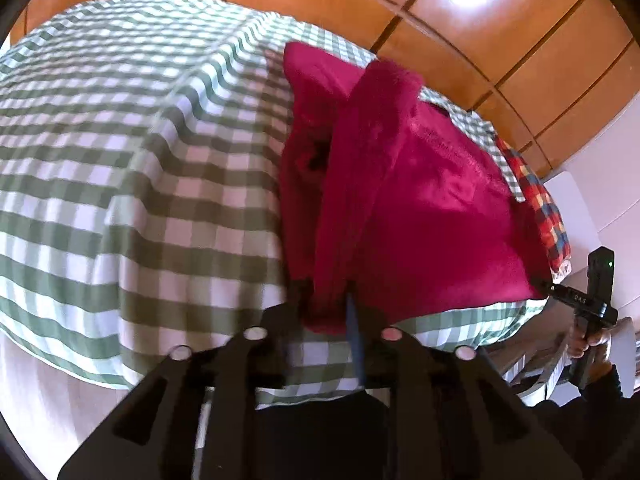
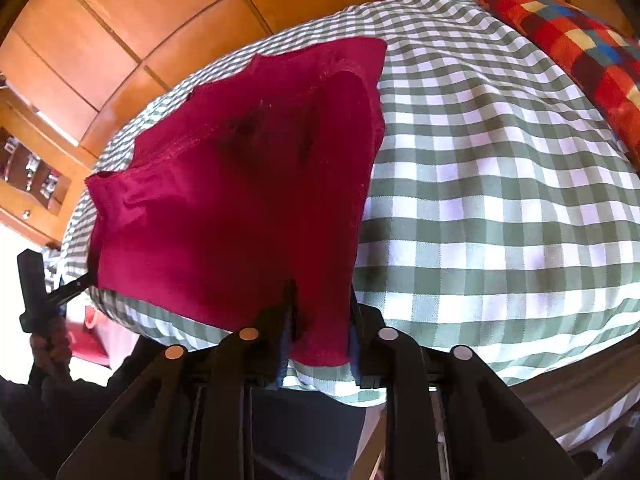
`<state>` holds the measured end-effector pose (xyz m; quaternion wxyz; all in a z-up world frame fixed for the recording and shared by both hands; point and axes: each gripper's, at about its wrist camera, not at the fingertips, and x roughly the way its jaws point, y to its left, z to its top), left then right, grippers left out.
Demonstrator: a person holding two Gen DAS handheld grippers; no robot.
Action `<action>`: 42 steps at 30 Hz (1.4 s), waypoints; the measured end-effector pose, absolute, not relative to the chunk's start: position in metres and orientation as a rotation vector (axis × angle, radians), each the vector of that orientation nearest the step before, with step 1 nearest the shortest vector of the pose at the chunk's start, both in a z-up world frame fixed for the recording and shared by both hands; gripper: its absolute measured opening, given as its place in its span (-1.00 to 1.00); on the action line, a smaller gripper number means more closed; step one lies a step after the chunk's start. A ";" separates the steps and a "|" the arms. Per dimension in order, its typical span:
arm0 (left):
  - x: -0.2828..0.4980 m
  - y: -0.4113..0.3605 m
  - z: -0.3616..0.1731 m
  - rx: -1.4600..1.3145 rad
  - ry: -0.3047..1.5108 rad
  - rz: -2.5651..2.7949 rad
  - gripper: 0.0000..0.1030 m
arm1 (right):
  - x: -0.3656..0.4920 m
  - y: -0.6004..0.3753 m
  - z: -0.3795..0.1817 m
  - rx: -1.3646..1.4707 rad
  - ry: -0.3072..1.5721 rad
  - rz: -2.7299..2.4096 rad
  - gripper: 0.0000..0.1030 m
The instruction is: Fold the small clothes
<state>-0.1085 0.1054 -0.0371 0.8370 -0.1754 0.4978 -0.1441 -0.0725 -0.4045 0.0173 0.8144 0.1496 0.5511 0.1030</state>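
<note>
Crimson garment (image 1: 420,184), one piece, lies on the green-checked cloth (image 1: 140,168) over the table, its near edge lifted in both my grippers. Left gripper (image 1: 326,312) is narrowed on a bunched fold at the near hem; right gripper (image 2: 320,320) is narrowed on the other near corner, fabric between its jaws. Risks, as I judge them: the plush fabric may slip from either shallow pinch if I pull unevenly; the checked cloth may drag along with it; the fold may land skewed. Count: one garment, one checked cloth, one multicoloured plaid cushion (image 2: 580,48), two grippers.
</note>
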 end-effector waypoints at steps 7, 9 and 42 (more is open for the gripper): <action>-0.068 0.110 -0.013 -0.311 0.950 -0.267 -0.08 | -0.034 -0.411 0.035 0.306 1.063 0.141 -0.10; -0.054 0.102 -0.010 -0.251 0.938 -0.254 0.00 | -0.018 -0.408 0.032 0.280 1.051 0.111 -0.10; -0.020 0.050 -0.007 0.051 0.879 -0.191 0.22 | 0.019 -0.376 0.023 0.079 1.042 0.038 -0.41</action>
